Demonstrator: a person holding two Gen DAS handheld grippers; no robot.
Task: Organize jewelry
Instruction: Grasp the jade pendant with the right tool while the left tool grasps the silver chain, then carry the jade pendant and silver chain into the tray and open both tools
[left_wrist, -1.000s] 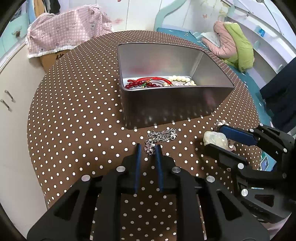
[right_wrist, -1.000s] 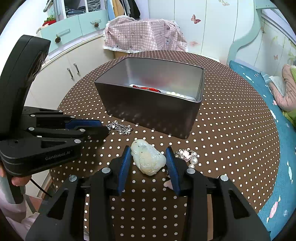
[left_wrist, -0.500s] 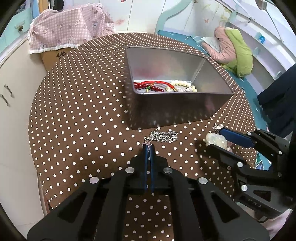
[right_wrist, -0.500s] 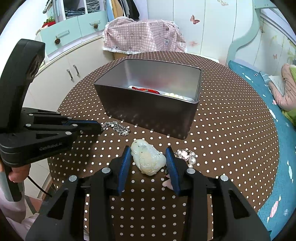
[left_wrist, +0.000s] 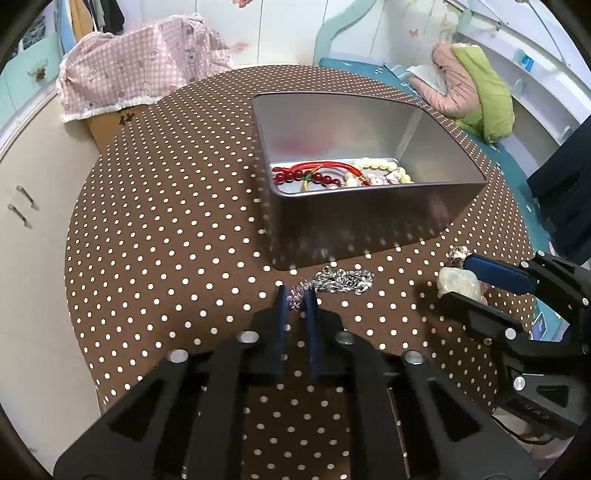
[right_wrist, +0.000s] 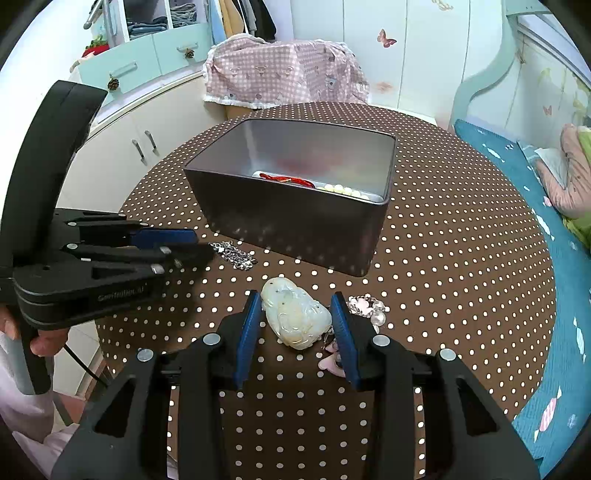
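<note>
The left gripper (left_wrist: 295, 297) is standing with a narrow gap between its blue pads, and the near end of the silver chain (left_wrist: 340, 279) is sitting in that gap; whether the pads are pinching it, I cannot tell. The rest of the chain is trailing away to the right on the dotted tablecloth (left_wrist: 166, 221), just in front of the metal tin (left_wrist: 354, 229). The right gripper (right_wrist: 297, 317) is standing wide apart around the pale jade pendant (right_wrist: 297, 319), which is lying on the cloth between the pads. A small pearly cluster (right_wrist: 369, 308) is lying just right of it. Farther off, the tin is holding red beads (left_wrist: 306, 179) and cream beads (left_wrist: 380, 173).
</note>
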